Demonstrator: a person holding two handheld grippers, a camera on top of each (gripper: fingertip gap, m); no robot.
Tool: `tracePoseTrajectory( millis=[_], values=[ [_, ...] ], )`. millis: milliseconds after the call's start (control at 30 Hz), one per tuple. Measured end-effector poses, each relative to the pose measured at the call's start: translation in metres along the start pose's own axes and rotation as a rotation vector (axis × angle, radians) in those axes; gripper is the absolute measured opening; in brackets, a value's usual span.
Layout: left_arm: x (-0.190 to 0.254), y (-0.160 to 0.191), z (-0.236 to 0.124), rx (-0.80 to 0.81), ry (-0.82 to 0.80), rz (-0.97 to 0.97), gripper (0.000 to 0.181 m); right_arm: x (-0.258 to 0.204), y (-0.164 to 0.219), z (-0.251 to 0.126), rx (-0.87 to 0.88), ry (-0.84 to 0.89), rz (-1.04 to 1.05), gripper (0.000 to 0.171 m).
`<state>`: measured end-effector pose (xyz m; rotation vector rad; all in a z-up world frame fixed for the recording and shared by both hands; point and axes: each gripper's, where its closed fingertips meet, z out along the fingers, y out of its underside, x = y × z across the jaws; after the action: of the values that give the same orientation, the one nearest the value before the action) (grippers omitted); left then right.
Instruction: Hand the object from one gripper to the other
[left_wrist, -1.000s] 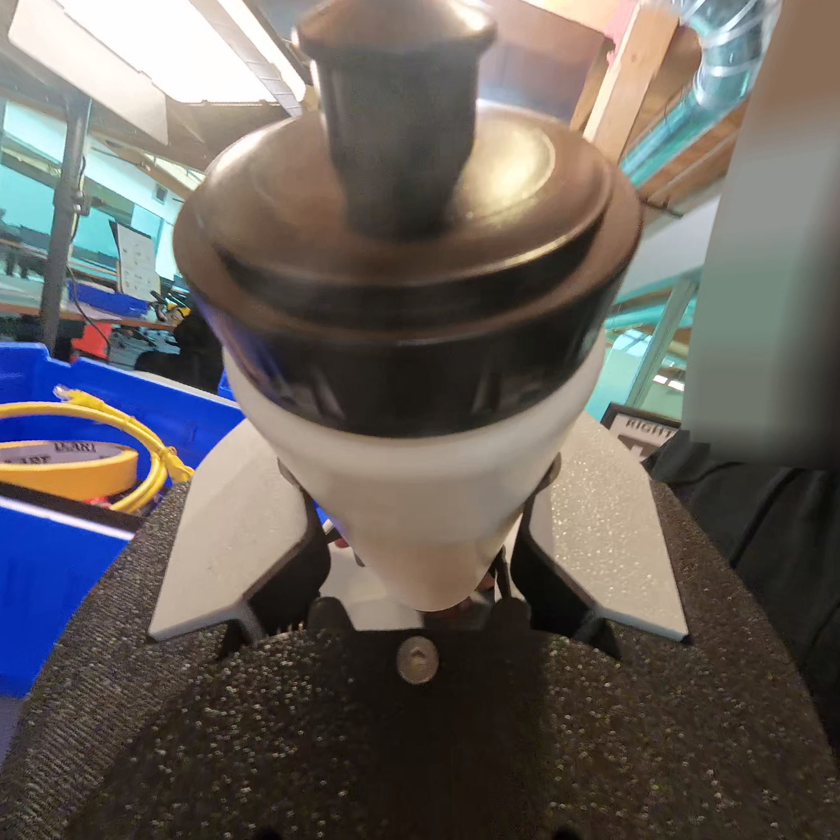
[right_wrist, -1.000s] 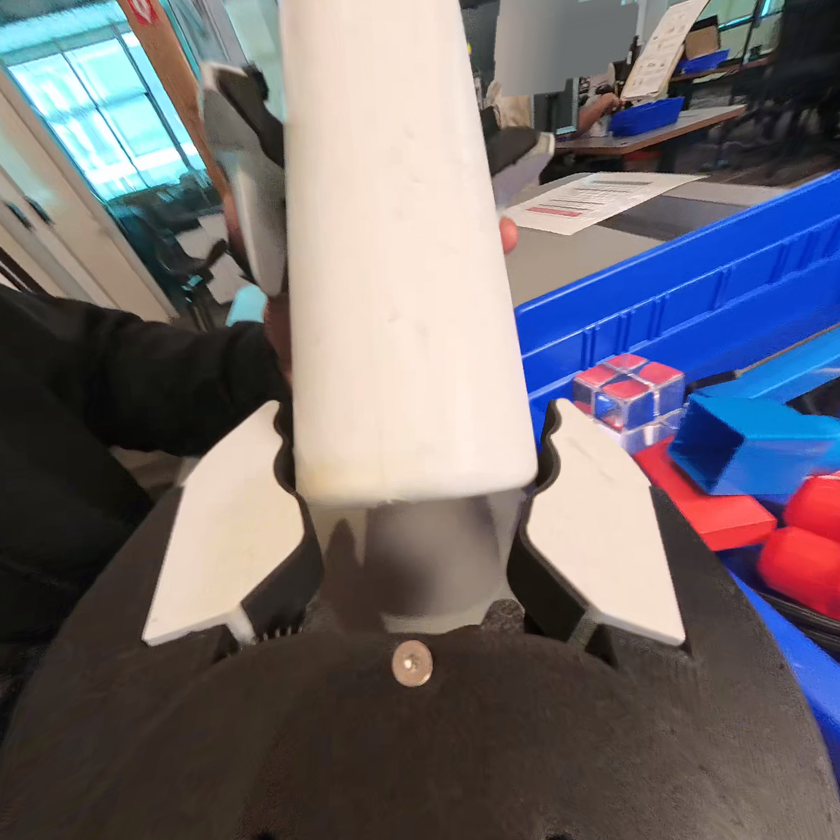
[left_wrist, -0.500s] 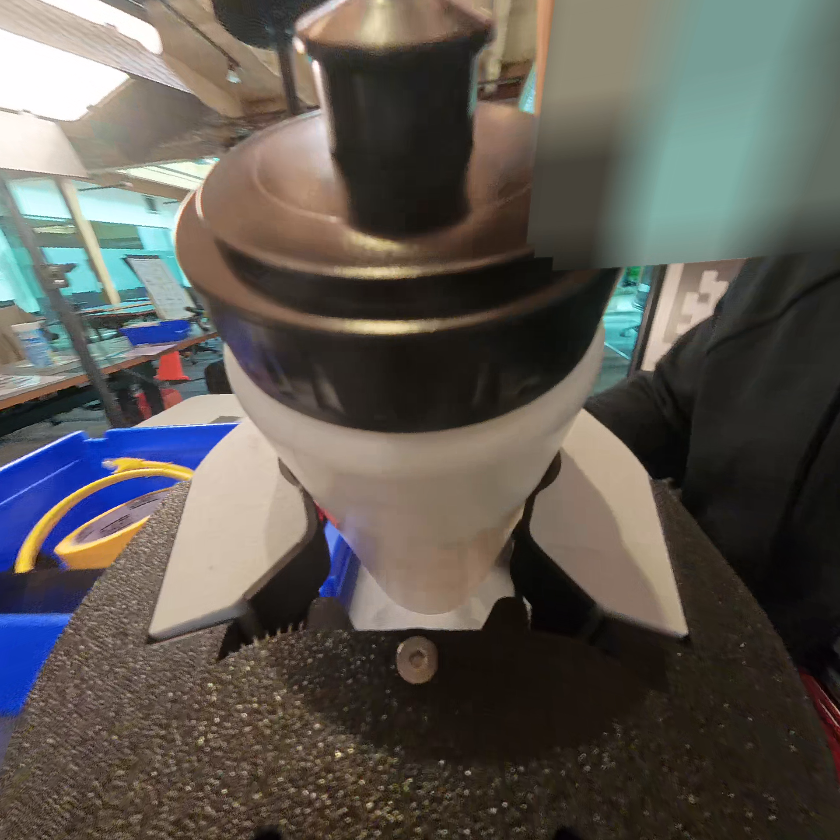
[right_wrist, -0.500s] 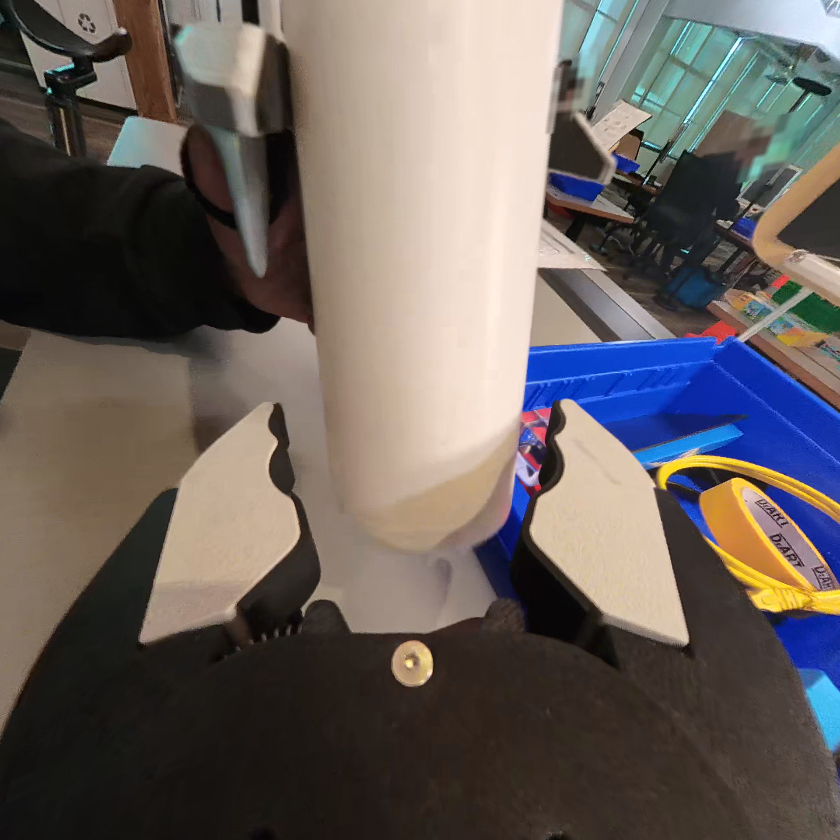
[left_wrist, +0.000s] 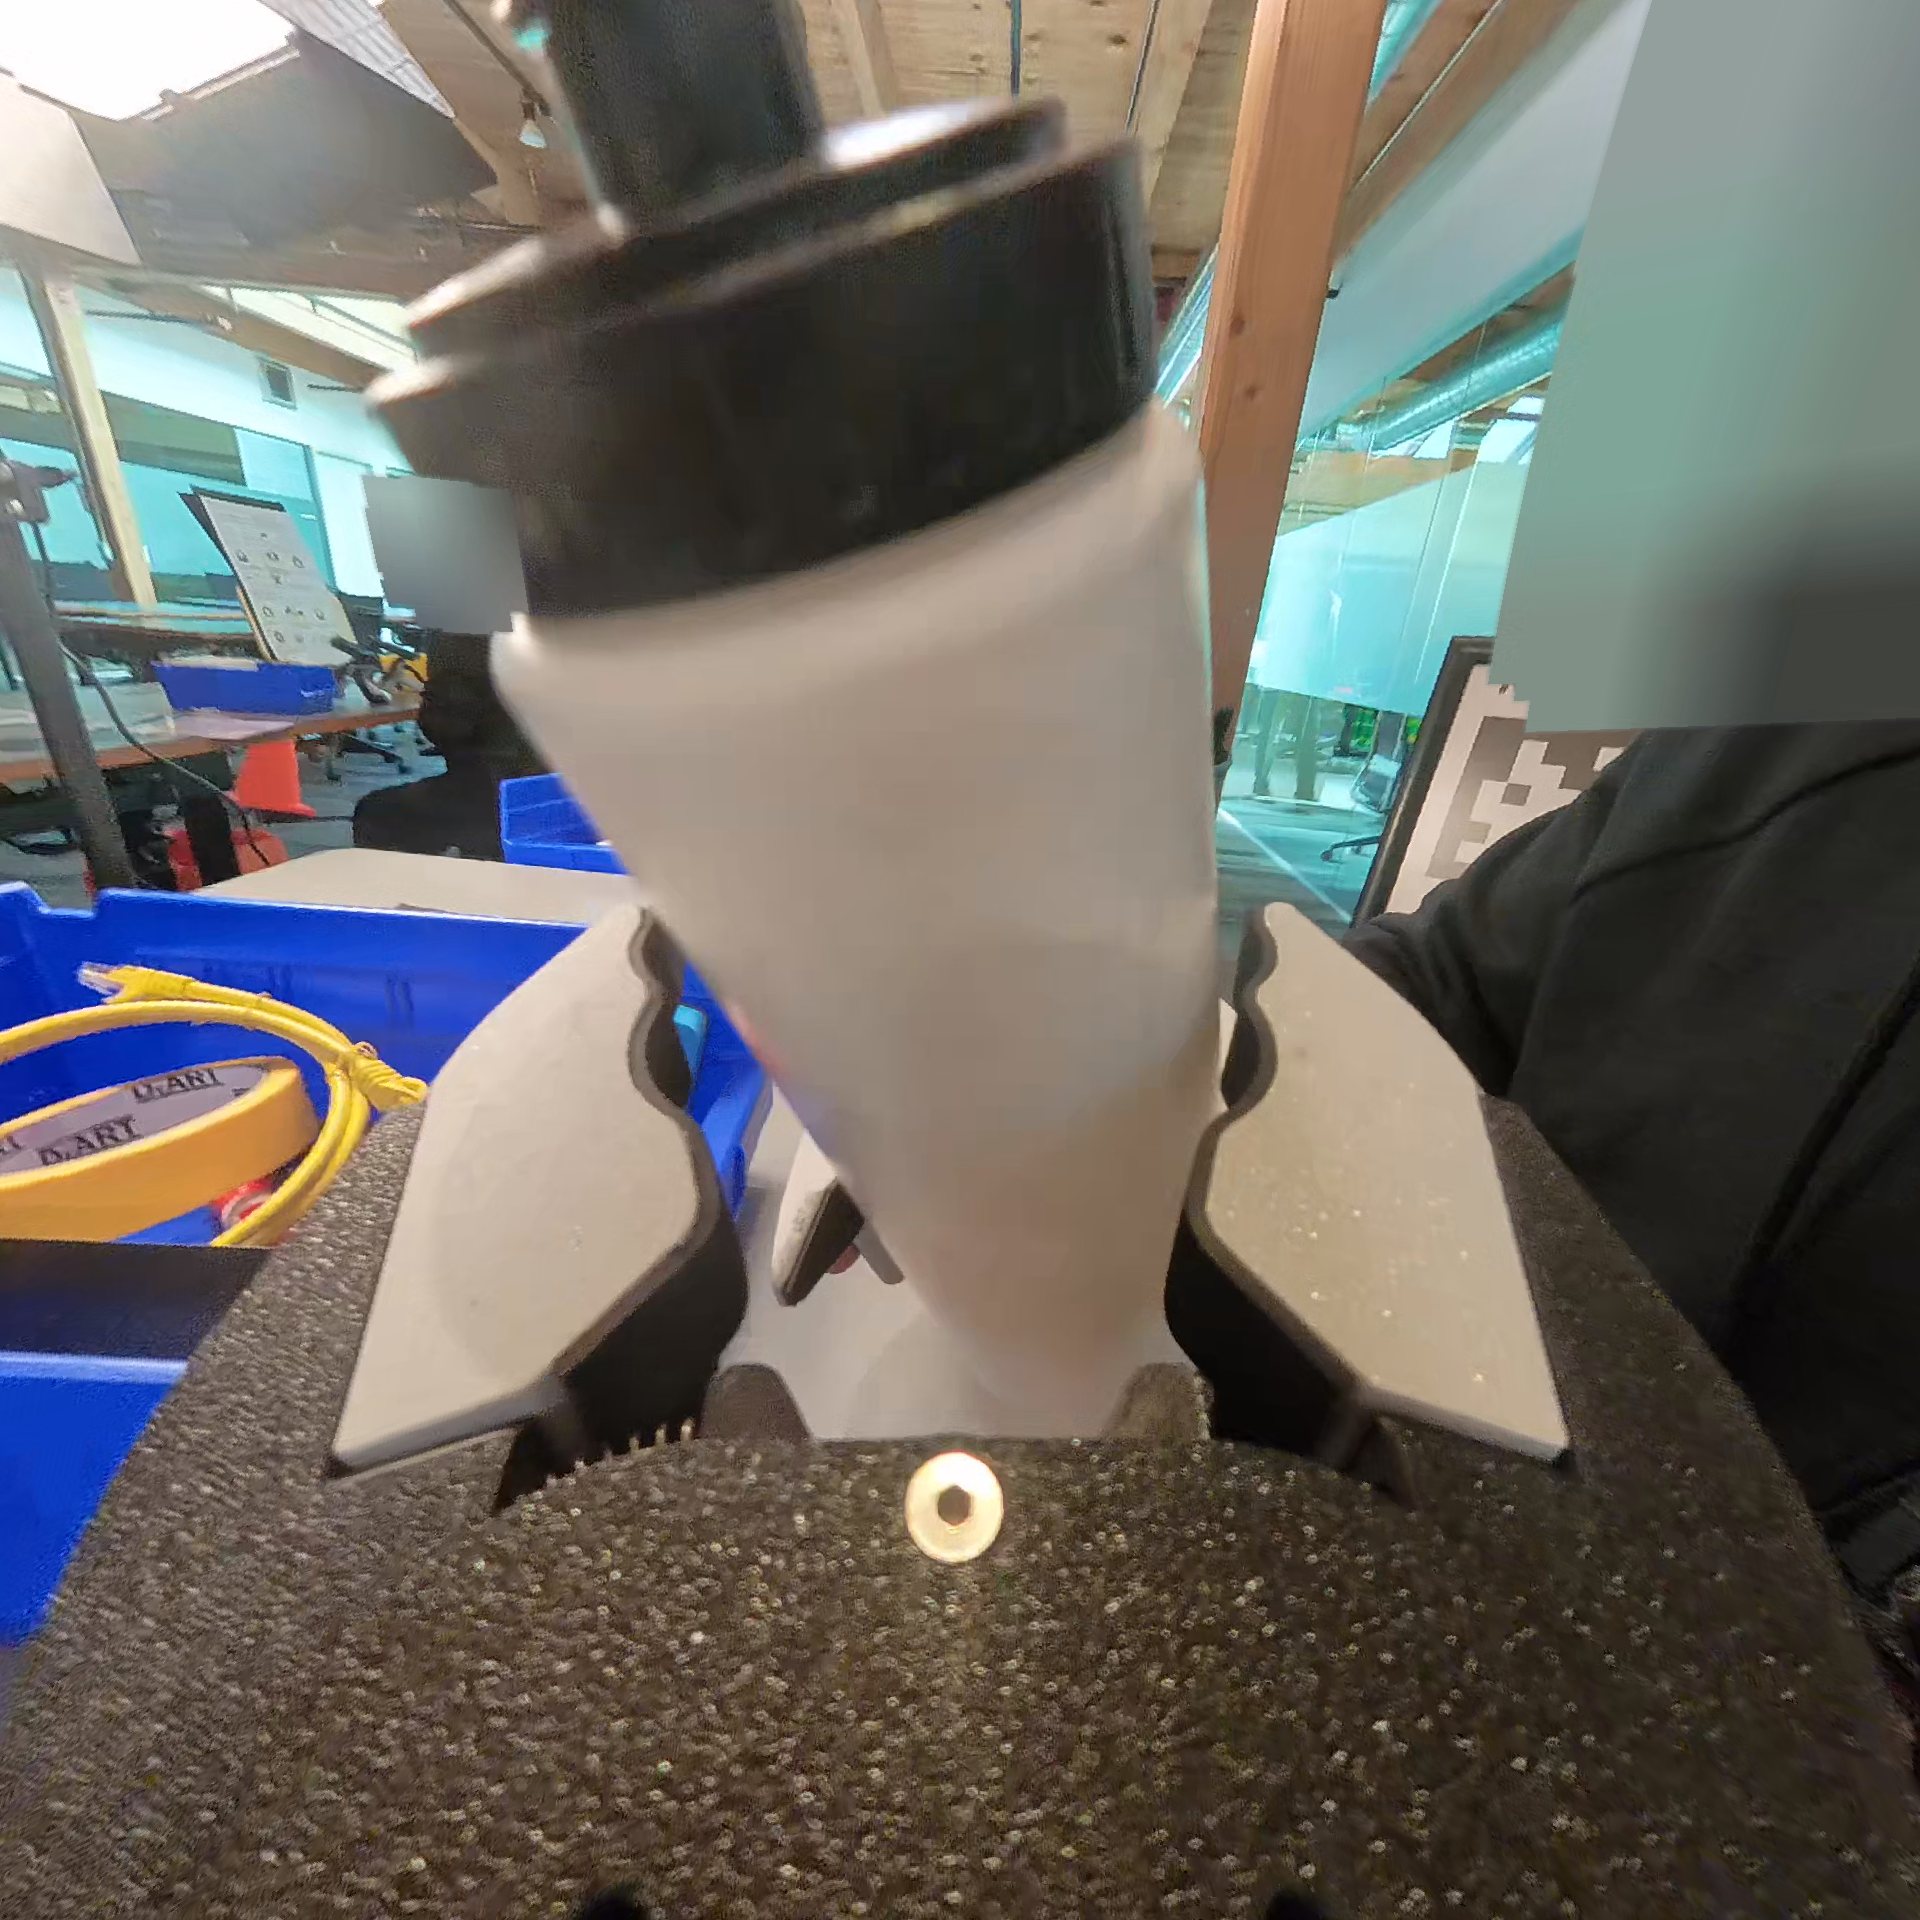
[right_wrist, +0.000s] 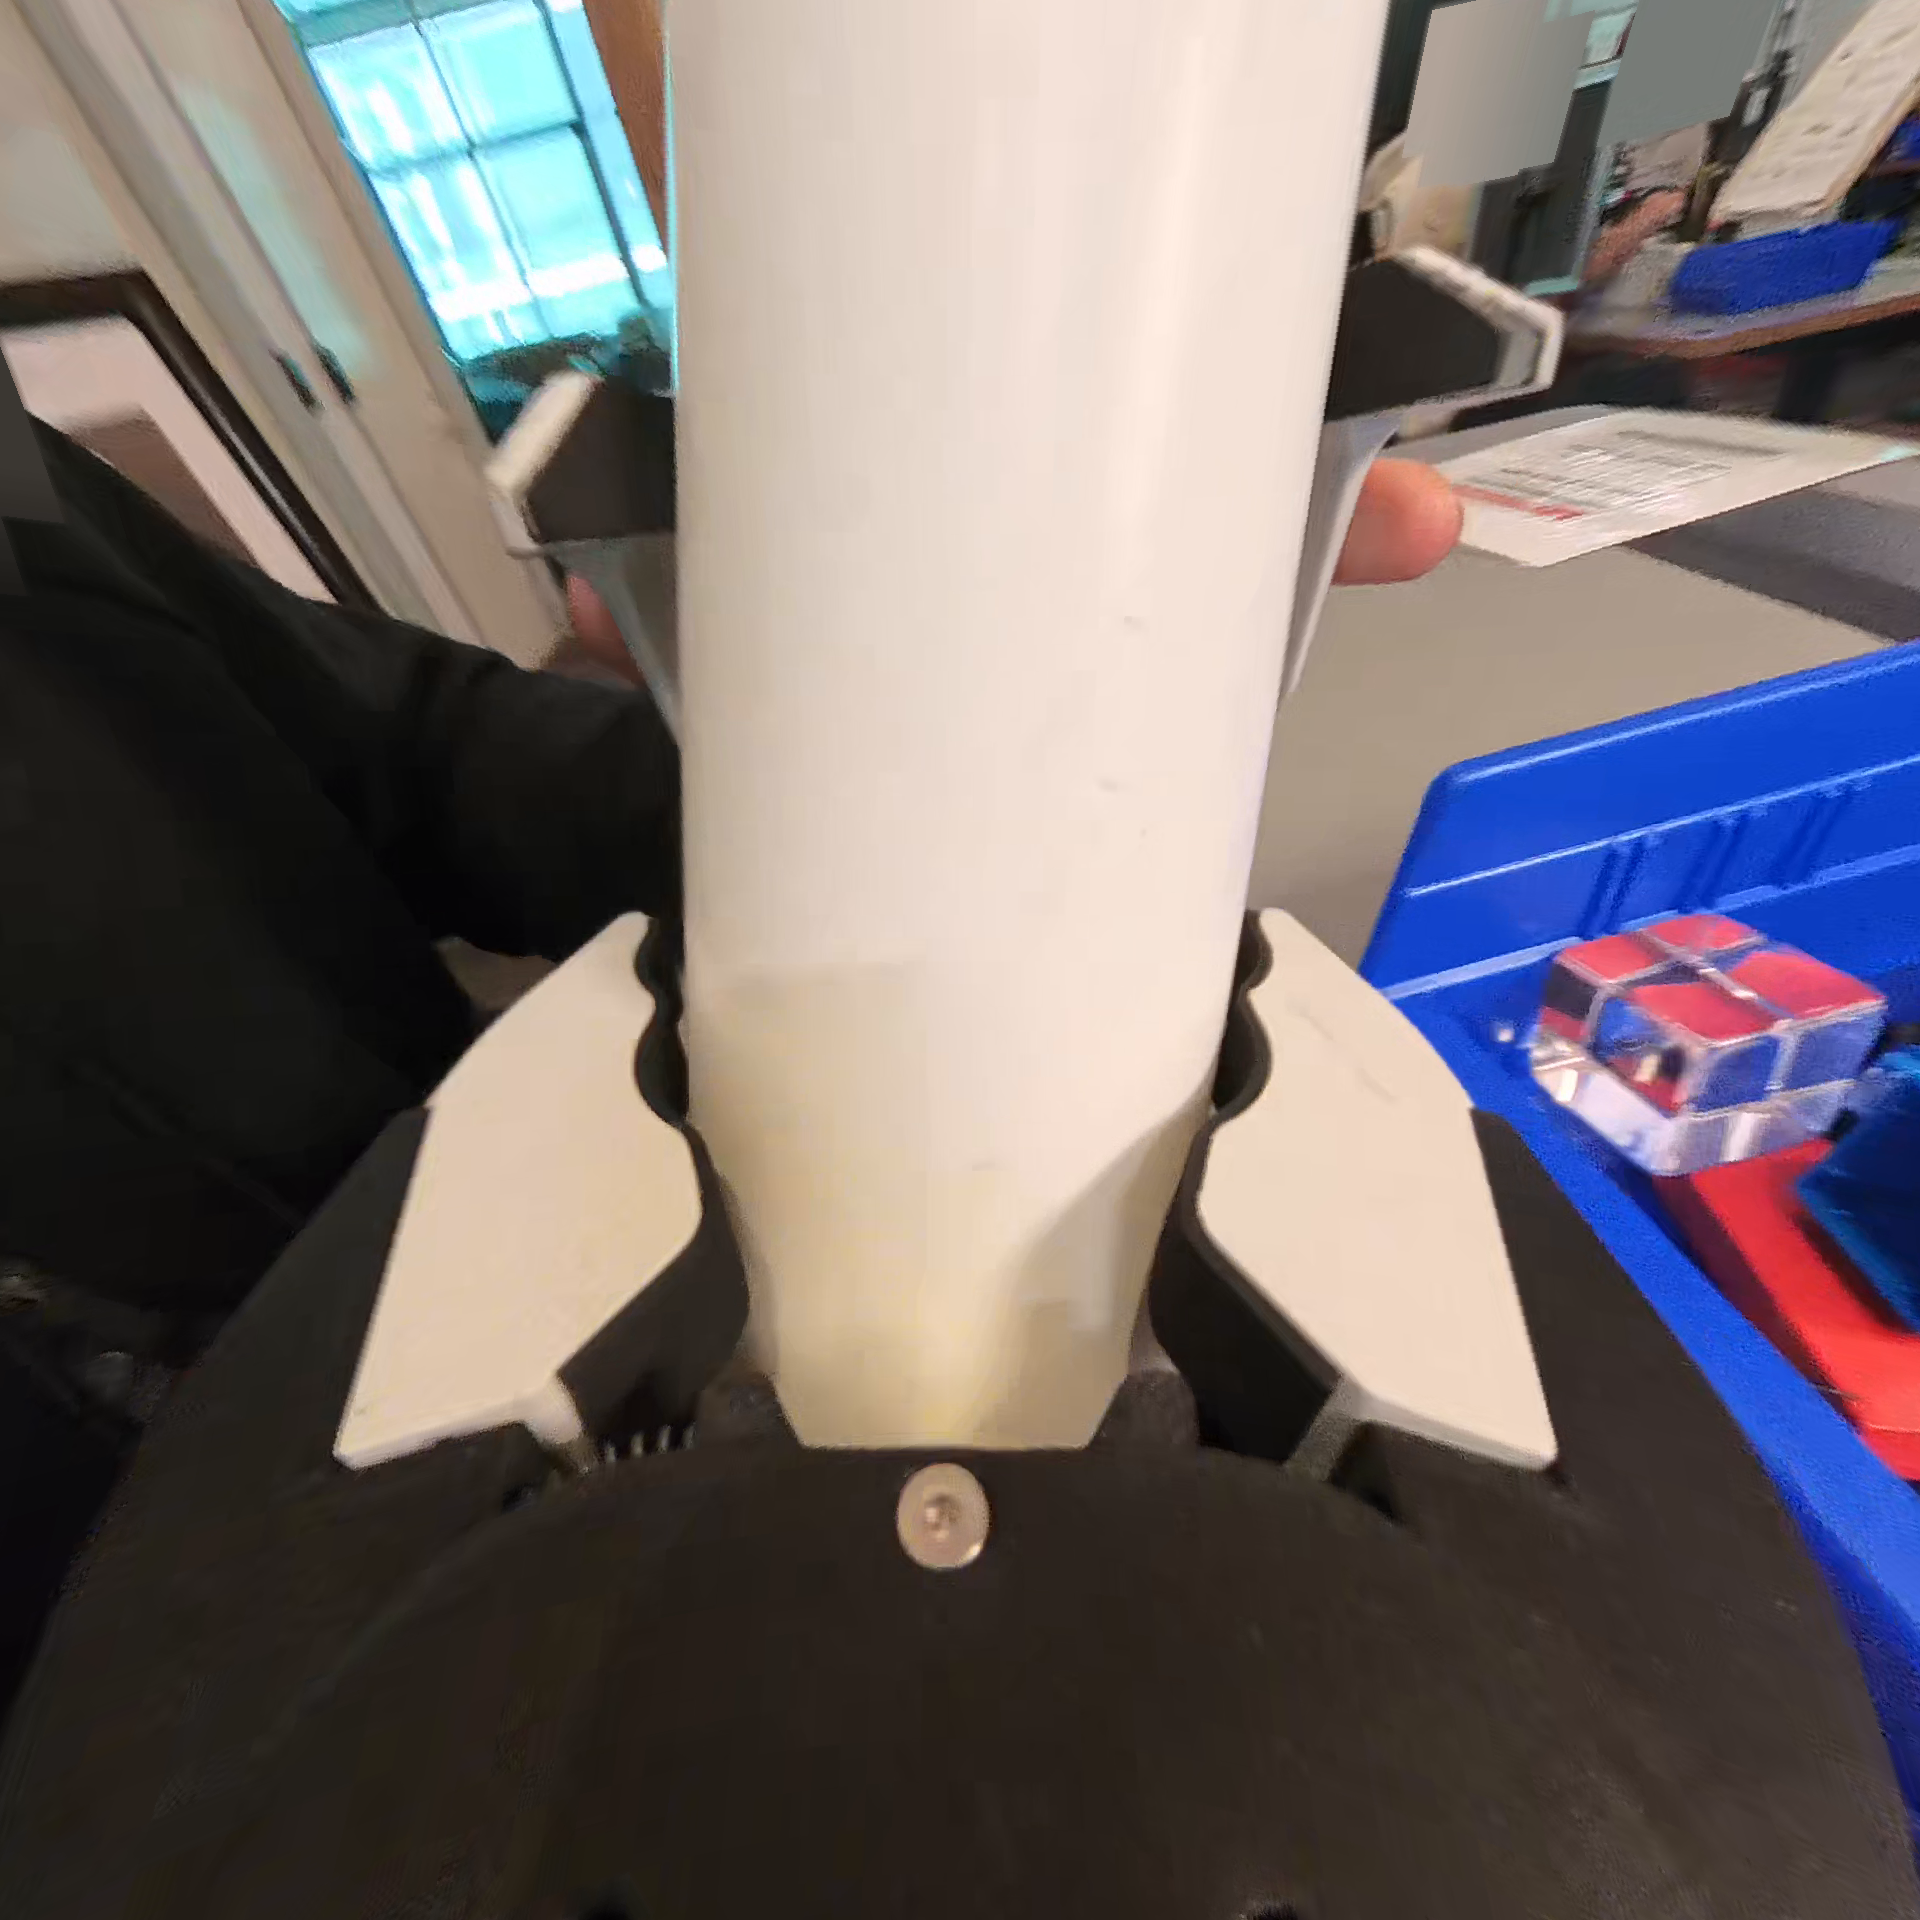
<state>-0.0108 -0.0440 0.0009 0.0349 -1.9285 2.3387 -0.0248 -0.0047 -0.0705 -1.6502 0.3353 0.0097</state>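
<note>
A white bottle (left_wrist: 935, 883) with a black cap (left_wrist: 790, 343) is held in the air between both grippers. My left gripper (left_wrist: 945, 935) is shut on its upper body below the cap, and the bottle leans left in the left wrist view. My right gripper (right_wrist: 956, 935) is shut on the lower body of the bottle (right_wrist: 987, 520), with both pads against it. The left gripper's fingers (right_wrist: 582, 468) flank the bottle farther up in the right wrist view. One finger of the right gripper (left_wrist: 831, 1236) shows low behind the bottle.
A blue bin (left_wrist: 312, 956) at the left holds a yellow tape roll (left_wrist: 135, 1132) and a yellow cable (left_wrist: 332, 1049). Another blue bin (right_wrist: 1662, 831) holds a mirrored red cube (right_wrist: 1704, 1029) and a red block (right_wrist: 1787, 1247). A grey table (right_wrist: 1455, 727) and a black sleeve (right_wrist: 260, 831) lie below.
My right gripper has closed on the bottle's lower body. The bottle has tilted in my left gripper, so more of its side shows. Both views have swung round.
</note>
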Motion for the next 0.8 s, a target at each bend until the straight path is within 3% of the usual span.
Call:
tracePoseTrajectory(
  millis=[167,367,567,800],
  values=[
    [0.000,0.013,0.006,-0.028,0.075,-0.221,0.113,0.000,-0.009,-0.004,0.104,-0.099,0.171,0.101],
    [0.009,0.034,0.013,-0.160,0.100,-0.234,0.102,-0.006,0.014,0.011,-0.018,-0.102,0.140,0.102],
    [-0.007,0.012,0.001,-0.148,-0.091,0.045,0.101,0.019,0.012,0.002,-0.059,0.086,0.034,0.090],
    [-0.051,-0.034,-0.040,-0.189,-0.510,0.455,0.101,0.037,-0.025,-0.021,0.001,0.272,-0.153,0.101]
  ],
)
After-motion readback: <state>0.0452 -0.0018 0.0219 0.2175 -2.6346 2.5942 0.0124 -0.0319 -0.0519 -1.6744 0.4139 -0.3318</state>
